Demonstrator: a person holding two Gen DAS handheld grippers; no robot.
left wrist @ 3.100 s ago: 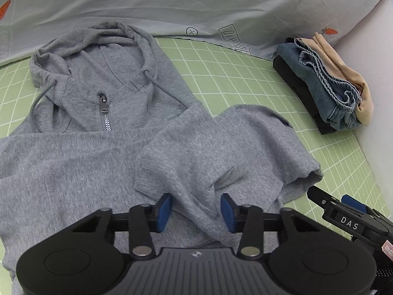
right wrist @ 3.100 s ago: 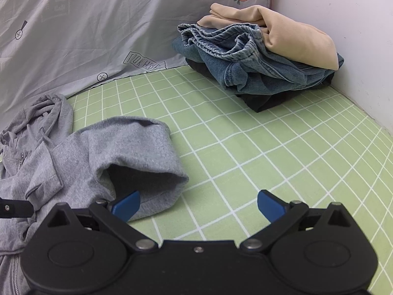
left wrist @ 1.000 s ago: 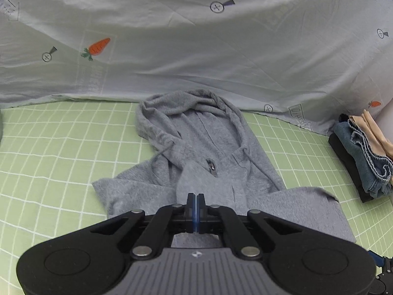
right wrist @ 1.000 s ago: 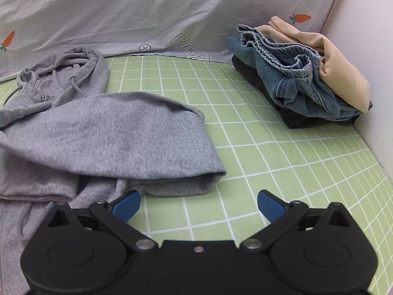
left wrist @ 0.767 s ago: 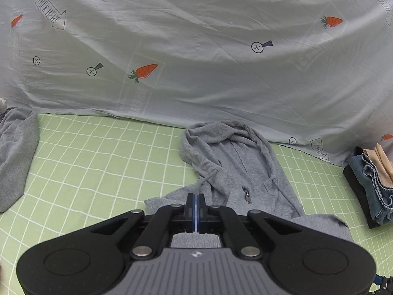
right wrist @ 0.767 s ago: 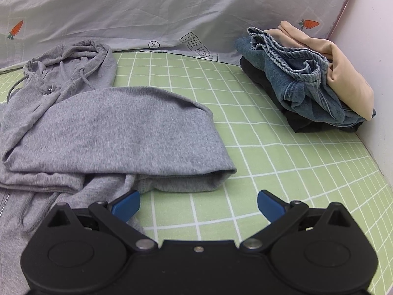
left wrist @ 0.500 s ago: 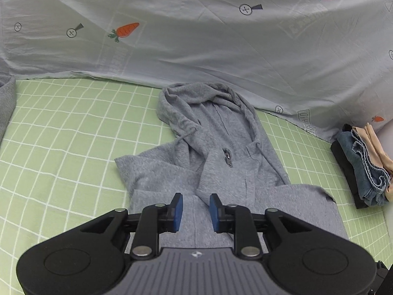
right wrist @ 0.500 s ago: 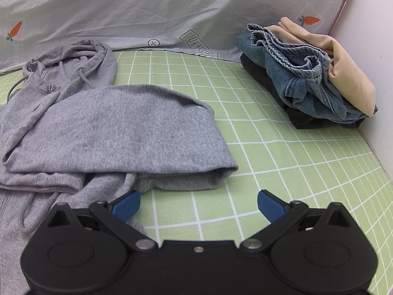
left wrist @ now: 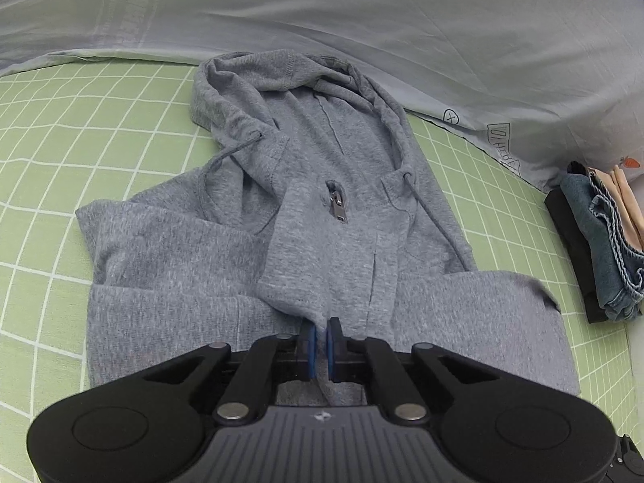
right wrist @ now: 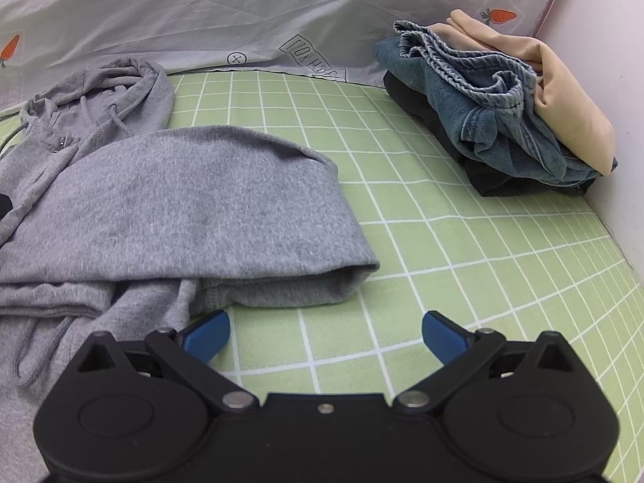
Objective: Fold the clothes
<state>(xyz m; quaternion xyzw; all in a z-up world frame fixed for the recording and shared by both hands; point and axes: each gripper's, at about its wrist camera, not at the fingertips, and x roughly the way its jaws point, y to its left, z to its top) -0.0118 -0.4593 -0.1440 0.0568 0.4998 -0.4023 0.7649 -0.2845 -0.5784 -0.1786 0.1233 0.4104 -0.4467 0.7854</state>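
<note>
A grey zip hoodie [left wrist: 322,217] lies on the green checked sheet, hood toward the back, both sleeves folded across its body. My left gripper [left wrist: 320,346] is shut on a fold of the grey hoodie fabric at the centre front, below the zipper pull [left wrist: 337,205]. In the right wrist view the folded right sleeve [right wrist: 193,209] of the hoodie lies left of centre. My right gripper [right wrist: 324,336] is open and empty, just in front of the sleeve's cuff [right wrist: 306,281], low over the sheet.
A stack of folded clothes [right wrist: 503,120], black, denim and beige, sits at the back right against the white wall [right wrist: 603,60]; it also shows in the left wrist view [left wrist: 599,241]. A pale carrot-print sheet [left wrist: 362,20] hangs behind the hoodie.
My left gripper opened half a second ago, dropped closer to the hoodie and has shut on the fabric at its centre. The right gripper has barely moved.
</note>
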